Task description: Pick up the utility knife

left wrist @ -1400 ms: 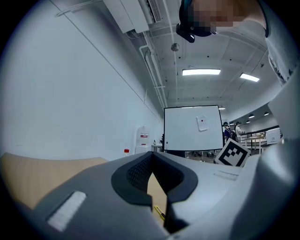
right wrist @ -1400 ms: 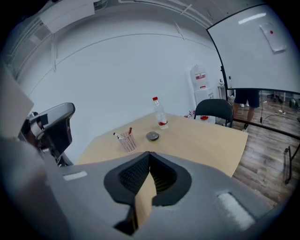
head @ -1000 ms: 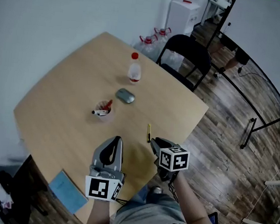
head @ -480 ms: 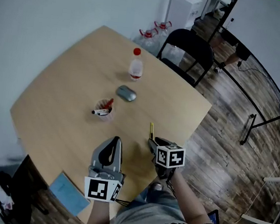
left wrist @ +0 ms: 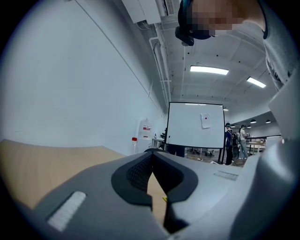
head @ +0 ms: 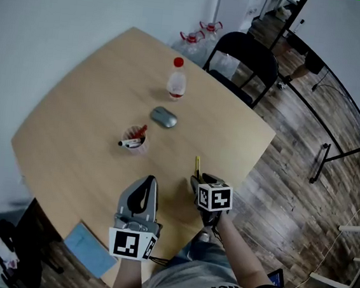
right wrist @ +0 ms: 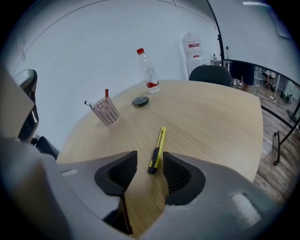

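Two claws sit low over the near edge of the pale wooden surface [head: 80,117], one in each of your hands. Your right claw [right wrist: 149,155] tilts down at the utility knife [right wrist: 158,146], and its jaws have just been opening. They stand wide, with the knife's dark butt end lying on the surface between the pads, closer to the right-hand one, and neither pad presses on it. The knife is slim and yellow with a black slider. It lies flat on the wood toward the surface's near right edge, its far end pointing away from you, and no brand can be read on its body. Your left claw [left wrist: 153,154] points level, its jaws closed tip to tip with nothing in them. Each claw carries a cube printed with black-and-white square markers.

Farther out on the surface, a mesh cup [head: 133,140] holds a red pen and a white marker that sticks out sideways. A grey mouse [head: 163,116] lies just beyond it. Past that stands a clear bottle [head: 176,81] with a red cap and a red label band whose print is too small to read. A black chair [head: 246,58] is at the far side. The white water dispenser [right wrist: 193,46] by the wall bears a red label, also illegible. White letters across your grey shirt [head: 197,282] begin "thee", and the rest is not clear. A whiteboard [left wrist: 195,124] carries a small sheet with a red spot
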